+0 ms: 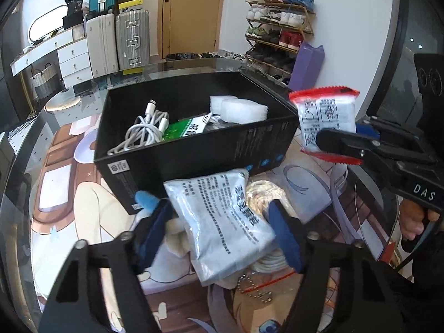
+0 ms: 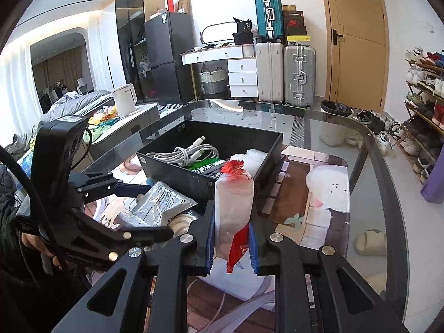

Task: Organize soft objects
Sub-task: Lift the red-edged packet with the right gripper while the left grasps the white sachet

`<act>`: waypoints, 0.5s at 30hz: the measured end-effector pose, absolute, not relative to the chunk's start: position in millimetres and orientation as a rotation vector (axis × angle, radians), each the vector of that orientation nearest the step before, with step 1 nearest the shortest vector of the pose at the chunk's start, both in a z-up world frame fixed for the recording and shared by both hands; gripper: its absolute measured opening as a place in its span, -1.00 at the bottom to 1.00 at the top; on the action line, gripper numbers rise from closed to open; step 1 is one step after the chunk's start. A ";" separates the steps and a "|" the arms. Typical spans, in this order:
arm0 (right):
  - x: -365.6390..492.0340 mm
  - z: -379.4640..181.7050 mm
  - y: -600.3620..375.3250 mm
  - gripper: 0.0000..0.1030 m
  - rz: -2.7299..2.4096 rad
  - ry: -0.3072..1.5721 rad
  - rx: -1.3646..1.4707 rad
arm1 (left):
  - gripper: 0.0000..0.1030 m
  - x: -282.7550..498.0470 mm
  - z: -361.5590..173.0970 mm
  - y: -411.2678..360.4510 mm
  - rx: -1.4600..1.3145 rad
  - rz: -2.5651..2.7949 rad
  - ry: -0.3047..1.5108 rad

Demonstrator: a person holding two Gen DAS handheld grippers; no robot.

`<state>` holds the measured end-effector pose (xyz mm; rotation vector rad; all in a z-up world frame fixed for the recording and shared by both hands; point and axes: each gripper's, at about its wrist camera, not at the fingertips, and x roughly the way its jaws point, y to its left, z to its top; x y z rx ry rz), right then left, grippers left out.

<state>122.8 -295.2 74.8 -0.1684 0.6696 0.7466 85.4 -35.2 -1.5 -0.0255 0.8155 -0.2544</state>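
1. Gripping a red-edged clear plastic packet (image 2: 234, 208), the right gripper (image 2: 232, 242) is closed on it, holding it upright just near of the black cardboard box (image 2: 194, 179).
2. The left gripper (image 1: 219, 216) spans a grey printed foil pouch (image 1: 222, 222), fingers (image 1: 285, 238) touching its sides, near the box.
3. Inside the box lie a white coiled cable (image 1: 144, 133), a green sachet (image 1: 177, 129) and white foam (image 1: 238, 109).
4. All rests on a glass table (image 2: 369, 144).
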 end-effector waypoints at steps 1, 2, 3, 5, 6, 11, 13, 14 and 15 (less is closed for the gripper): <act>122.1 74.7 -294.1 -0.62 0.746 0.669 -0.173 | 0.18 86.2 -1.8 -34.2 -0.023 -0.252 0.814; 121.8 74.5 -293.2 -0.62 0.748 0.669 -0.175 | 0.14 85.8 -2.0 -33.8 -0.017 -0.248 0.811; 120.8 74.6 -292.5 -0.62 0.749 0.669 -0.180 | 0.07 85.4 -2.1 -33.3 -0.012 -0.247 0.807; 121.2 75.3 -292.0 -0.62 0.749 0.667 -0.180 | 0.01 85.4 -1.8 -30.4 -0.011 -0.247 0.804; 121.1 75.3 -292.1 -0.62 0.754 0.667 -0.185 | -0.08 86.0 -0.8 -30.3 -0.011 -0.249 0.803; 121.4 77.3 -292.4 -0.62 0.750 0.663 -0.185 | -0.30 86.4 3.6 -21.7 -0.036 -0.263 0.795; 121.7 77.2 -292.1 -0.62 0.750 0.660 -0.188 | -0.36 86.2 4.6 -20.6 -0.034 -0.264 0.791; 121.6 77.2 -292.0 -0.62 0.750 0.659 -0.187 | -0.37 85.8 5.1 -20.5 -0.030 -0.268 0.788; 121.5 77.4 -292.2 -0.62 0.753 0.658 -0.186 | -0.41 85.0 5.8 -20.7 -0.025 -0.269 0.784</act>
